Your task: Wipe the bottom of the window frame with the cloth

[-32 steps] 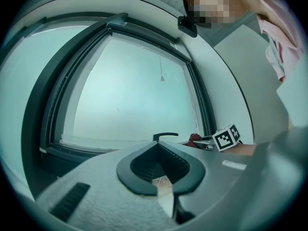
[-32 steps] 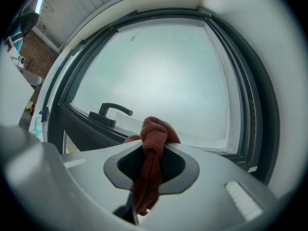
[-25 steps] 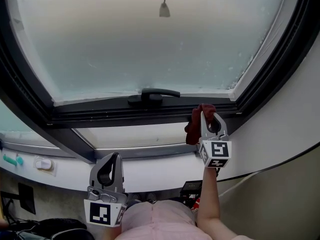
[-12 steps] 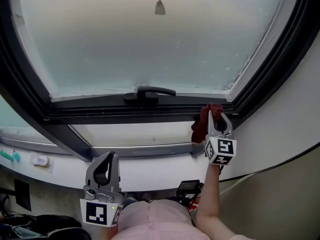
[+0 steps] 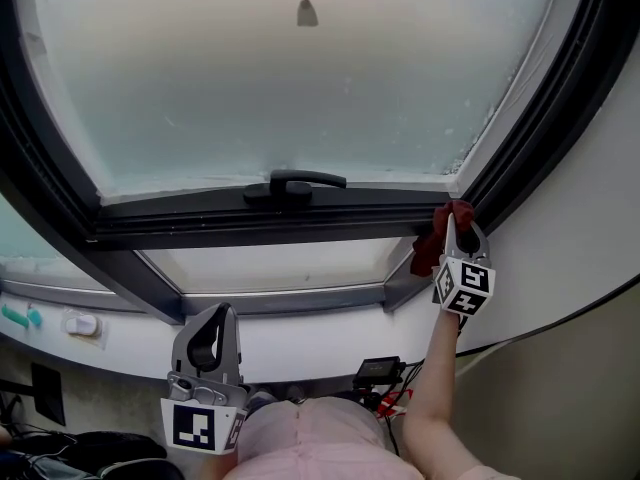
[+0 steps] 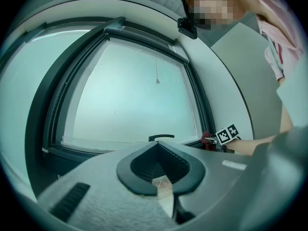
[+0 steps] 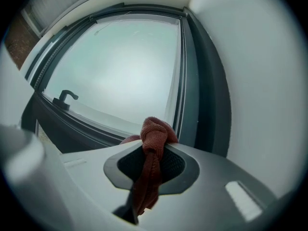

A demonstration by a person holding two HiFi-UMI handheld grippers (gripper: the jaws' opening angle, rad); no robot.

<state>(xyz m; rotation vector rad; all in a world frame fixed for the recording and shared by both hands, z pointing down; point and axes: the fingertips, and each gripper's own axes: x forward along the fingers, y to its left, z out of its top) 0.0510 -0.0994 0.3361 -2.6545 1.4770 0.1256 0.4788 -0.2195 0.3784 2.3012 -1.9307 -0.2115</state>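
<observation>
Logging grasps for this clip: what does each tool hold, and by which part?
The right tool clamps the dark red cloth by a bunched fold; the left tool, jaws together, holds nothing.

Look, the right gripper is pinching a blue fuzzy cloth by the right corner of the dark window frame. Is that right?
Almost. The fuzzy cloth is dark red, not blue, as the right gripper view shows. The right gripper does pinch it by the right corner of the dark window frame.
</observation>
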